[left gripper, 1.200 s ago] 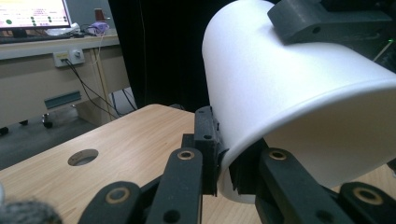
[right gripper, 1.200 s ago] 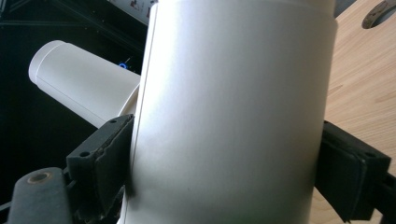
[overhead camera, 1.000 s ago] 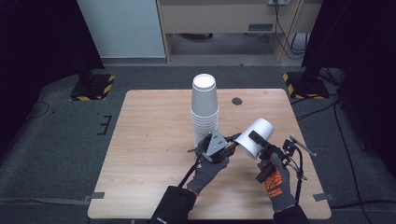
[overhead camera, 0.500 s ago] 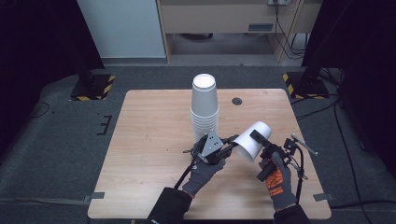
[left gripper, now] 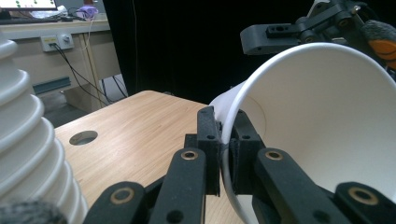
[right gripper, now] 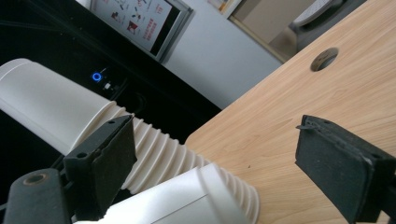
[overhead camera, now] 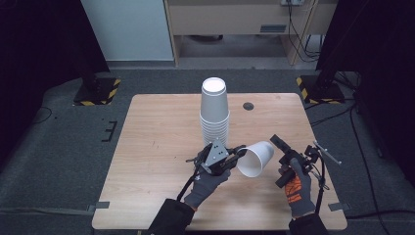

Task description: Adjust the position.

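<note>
A tall stack of white paper cups [overhead camera: 214, 110] stands upside down on the wooden table [overhead camera: 156, 147]. A single white cup [overhead camera: 255, 158] lies on its side in the air in front of the stack, mouth toward the person. My left gripper [overhead camera: 238, 154] is shut on the cup's rim; in the left gripper view the jaws [left gripper: 227, 140] pinch the thin wall of the cup [left gripper: 317, 121]. My right gripper [overhead camera: 279, 160] stands open just right of the cup, and its fingers [right gripper: 107, 158] straddle the cup's base [right gripper: 187, 200] without touching it.
A round cable hole [overhead camera: 248, 105] sits in the table top behind and right of the stack. The stack [left gripper: 23, 154] rises close on the left of my left gripper. Dark floor and stands with yellow-black feet [overhead camera: 318, 90] surround the table.
The single cup has dropped lower and to the left, away from the right gripper, and now hangs from the left gripper's jaws. Both hands have stayed nearly in place.
</note>
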Demonstrator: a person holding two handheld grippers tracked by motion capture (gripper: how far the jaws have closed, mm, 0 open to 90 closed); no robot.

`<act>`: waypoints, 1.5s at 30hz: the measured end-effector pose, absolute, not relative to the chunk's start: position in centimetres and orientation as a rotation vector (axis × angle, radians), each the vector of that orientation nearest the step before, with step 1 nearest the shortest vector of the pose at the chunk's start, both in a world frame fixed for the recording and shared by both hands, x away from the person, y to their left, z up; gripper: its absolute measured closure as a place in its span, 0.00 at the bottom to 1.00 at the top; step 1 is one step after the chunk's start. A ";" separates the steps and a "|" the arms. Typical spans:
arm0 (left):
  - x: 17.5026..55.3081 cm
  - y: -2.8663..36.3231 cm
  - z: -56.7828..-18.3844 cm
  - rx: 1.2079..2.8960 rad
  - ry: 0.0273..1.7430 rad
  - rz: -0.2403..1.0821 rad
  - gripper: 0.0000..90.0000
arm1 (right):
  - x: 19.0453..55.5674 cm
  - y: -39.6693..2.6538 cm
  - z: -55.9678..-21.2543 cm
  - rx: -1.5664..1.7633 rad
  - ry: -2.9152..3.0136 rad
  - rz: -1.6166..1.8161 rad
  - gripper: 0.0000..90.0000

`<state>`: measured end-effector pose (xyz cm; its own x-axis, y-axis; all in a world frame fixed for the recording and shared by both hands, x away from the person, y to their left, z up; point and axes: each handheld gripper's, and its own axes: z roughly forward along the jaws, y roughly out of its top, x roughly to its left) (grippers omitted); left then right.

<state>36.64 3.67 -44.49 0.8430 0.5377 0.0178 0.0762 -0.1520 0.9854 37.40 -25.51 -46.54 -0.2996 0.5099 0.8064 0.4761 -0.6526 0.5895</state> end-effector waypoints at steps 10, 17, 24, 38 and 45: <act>36.0 4.9 -44.1 1.710 0.493 0.403 0.94 | 37.6 -26.4 -46.5 1.778 1.337 2.021 0.15; 35.7 6.2 -43.8 1.712 0.501 0.395 0.94 | 37.8 -26.9 -47.2 1.749 1.417 1.857 0.14; 35.3 7.5 -43.2 1.699 0.516 0.395 0.94 | 37.8 -27.2 -47.4 1.679 1.481 1.711 0.14; 34.9 10.2 -42.5 1.695 0.546 0.408 0.94 | 37.9 -27.4 -47.8 1.558 1.619 1.438 0.14; 34.3 11.5 -42.1 1.704 0.549 0.402 0.94 | 37.9 -27.4 -47.9 1.539 1.647 1.392 0.13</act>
